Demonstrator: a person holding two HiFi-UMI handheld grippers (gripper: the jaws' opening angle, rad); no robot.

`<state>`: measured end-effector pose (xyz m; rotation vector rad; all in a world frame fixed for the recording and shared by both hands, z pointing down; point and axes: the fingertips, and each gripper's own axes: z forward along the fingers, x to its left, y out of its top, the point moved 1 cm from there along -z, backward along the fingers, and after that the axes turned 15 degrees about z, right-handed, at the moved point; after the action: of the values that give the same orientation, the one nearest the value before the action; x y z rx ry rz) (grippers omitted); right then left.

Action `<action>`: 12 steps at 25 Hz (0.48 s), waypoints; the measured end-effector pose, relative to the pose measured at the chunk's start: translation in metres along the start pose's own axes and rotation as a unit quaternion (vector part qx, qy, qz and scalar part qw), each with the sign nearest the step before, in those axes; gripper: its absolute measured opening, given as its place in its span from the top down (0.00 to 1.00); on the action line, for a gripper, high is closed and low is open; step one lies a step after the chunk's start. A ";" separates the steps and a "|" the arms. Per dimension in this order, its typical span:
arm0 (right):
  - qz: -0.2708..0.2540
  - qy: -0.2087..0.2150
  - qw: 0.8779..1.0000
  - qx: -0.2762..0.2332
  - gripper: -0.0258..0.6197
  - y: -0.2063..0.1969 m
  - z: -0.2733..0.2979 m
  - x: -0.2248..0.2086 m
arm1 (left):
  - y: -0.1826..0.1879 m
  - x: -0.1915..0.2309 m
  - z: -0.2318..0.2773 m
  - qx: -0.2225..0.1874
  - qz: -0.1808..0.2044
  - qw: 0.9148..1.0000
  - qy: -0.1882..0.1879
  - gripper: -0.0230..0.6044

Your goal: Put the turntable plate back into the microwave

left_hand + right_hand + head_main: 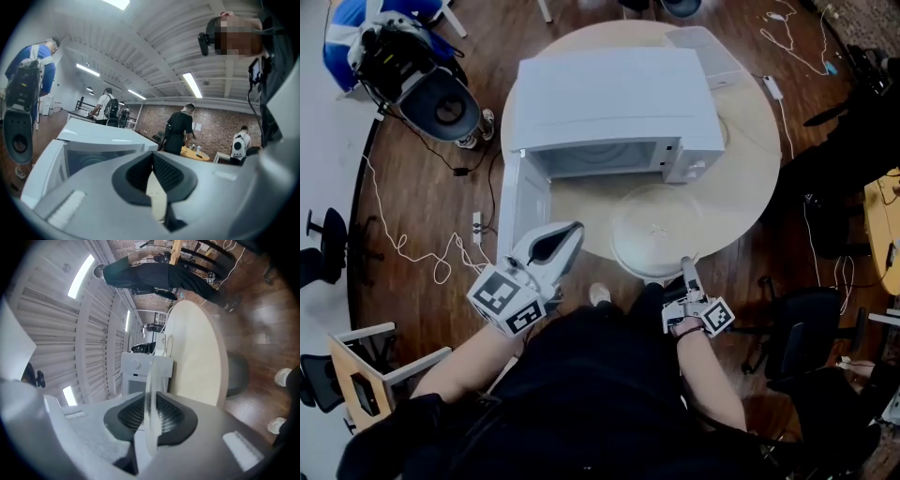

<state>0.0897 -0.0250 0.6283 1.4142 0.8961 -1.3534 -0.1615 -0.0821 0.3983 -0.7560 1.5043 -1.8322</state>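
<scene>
The white microwave (609, 103) stands on a round wooden table (750, 159), its door (523, 211) swung open to the left. The clear glass turntable plate (656, 230) lies in front of the microwave's opening, over the table's near edge. My right gripper (686, 265) is shut on the plate's near rim. In the right gripper view the plate (151, 380) runs edge-on between the pads, with the microwave (140, 373) beyond. My left gripper (574, 230) hovers by the open door, shut and empty. The left gripper view looks past the closed fingertips (154, 161) at the microwave (98, 140).
A white box (708, 52) sits on the table behind the microwave. A camera rig (431, 89) stands on the floor at the upper left, with white cables (412, 253) trailing. A black office chair (806, 328) is at the right, a wooden chair (366, 375) at the lower left.
</scene>
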 end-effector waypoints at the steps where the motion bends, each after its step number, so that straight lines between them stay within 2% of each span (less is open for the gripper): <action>1: 0.007 0.010 1.000 0.006 0.87 -0.005 0.007 0.003 | 0.002 0.000 -0.003 -0.003 -0.001 1.000 0.001 0.96; 7: 0.040 0.066 0.996 0.040 0.87 -0.034 0.069 0.027 | 0.021 -0.008 -0.012 -0.031 -0.013 0.999 -0.004 0.96; 12: 0.054 0.077 0.993 0.072 0.87 -0.063 0.124 0.030 | 0.028 -0.022 -0.011 -0.044 0.011 0.998 -0.032 0.96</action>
<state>-0.0033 -0.1290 0.5976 1.6731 0.8216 -1.2613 -0.1532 -0.0619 0.3681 -0.8300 1.5534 -1.7192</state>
